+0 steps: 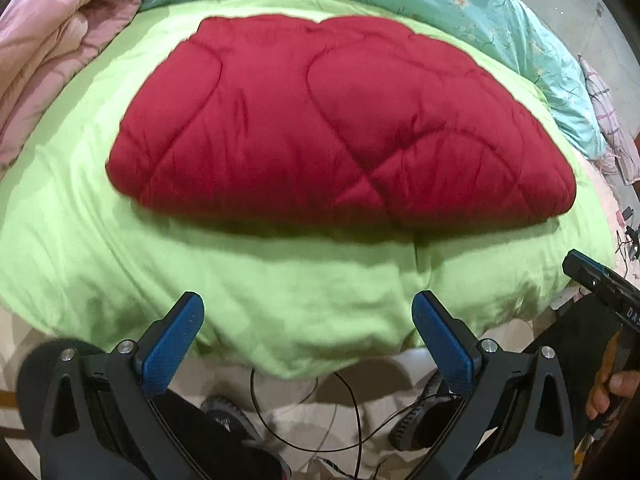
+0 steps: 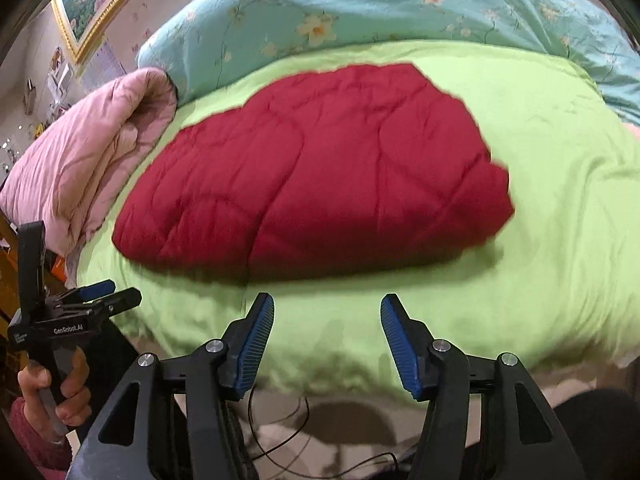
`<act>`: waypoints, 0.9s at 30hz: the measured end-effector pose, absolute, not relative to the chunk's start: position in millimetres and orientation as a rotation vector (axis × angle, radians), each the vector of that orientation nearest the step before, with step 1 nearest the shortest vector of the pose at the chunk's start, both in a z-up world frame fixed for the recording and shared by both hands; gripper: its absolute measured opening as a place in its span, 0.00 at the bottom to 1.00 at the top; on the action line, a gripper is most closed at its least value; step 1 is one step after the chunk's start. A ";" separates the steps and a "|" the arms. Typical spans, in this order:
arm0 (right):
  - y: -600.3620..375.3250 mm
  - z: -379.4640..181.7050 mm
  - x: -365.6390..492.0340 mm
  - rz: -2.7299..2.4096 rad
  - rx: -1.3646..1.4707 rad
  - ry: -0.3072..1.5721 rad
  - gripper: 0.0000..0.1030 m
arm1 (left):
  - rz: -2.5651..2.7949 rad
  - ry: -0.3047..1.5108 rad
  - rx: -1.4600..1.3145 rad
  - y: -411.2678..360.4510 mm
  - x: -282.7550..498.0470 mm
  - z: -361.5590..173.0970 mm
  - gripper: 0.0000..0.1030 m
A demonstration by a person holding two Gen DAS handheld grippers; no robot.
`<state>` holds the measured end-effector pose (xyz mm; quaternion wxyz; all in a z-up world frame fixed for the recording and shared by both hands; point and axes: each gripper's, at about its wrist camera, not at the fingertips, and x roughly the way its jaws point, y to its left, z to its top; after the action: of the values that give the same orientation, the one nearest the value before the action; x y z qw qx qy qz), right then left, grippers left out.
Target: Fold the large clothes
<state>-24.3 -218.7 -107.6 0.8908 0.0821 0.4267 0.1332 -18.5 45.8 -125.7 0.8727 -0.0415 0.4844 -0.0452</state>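
Am holding both grippers, left (image 1: pixel 307 312) and right (image 2: pixel 327 312), fingers released, empty, over green sheet (image 1: pixel 280 280). Red quilt (image 1: pixel 320 128) looking folded, probably. Next: checking edges.

Both fisheye views are brightly and evenly lit, with saturated colour and no harsh glare. The red quilted garment (image 1: pixel 336 120) casts a dark, soft-edged shadow along its near edge onto the green sheet (image 1: pixel 80 220), which suggests light from above and beyond it. Its outline is slightly smeared by motion blur in both views, most of all on its right side in the right wrist view. The near blue pads (image 2: pixel 256 344) look sharper. Straight lines bow strongly toward the borders, and dark vignetted corners frame each picture. The floor under the bed's edge is dimmer and shadowed.
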 end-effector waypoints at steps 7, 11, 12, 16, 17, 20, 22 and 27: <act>-211.1 -119.7 -39.7 0.281 0.136 0.917 0.57 | -0.103 1.036 -0.087 42.6 -28.1 -132.1 1.00; -210.6 -102.1 -34.1 0.285 0.124 0.869 0.58 | -0.079 0.967 -0.082 50.1 -23.1 -107.9 1.00; -211.8 -96.8 -31.3 0.278 0.123 0.853 0.59 | -0.072 0.954 -0.088 53.7 -19.7 -102.2 1.00; -211.2 -75.1 -6.7 0.259 0.114 0.782 0.63 | -0.046 0.884 -0.103 71.4 4.2 -85.2 1.00; -209.2 -72.2 -1.1 0.256 0.108 0.770 0.63 | -0.037 0.870 -0.103 74.5 9.9 -84.1 1.00; -199.3 -70.0 25.5 0.243 0.071 0.753 0.63 | 0.008 0.880 -0.114 87.4 40.2 -89.3 1.00; -197.1 -77.0 45.5 0.231 0.086 0.782 0.63 | 0.031 0.931 -0.126 97.3 63.6 -103.9 1.00; -188.4 -100.1 69.8 0.198 0.061 0.831 0.68 | 0.005 0.954 -0.144 101.9 86.2 -118.2 1.00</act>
<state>69.8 -188.4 -100.1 0.9098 0.0296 0.4029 0.0958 86.2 101.9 -118.2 0.8858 -0.0690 0.4588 0.0022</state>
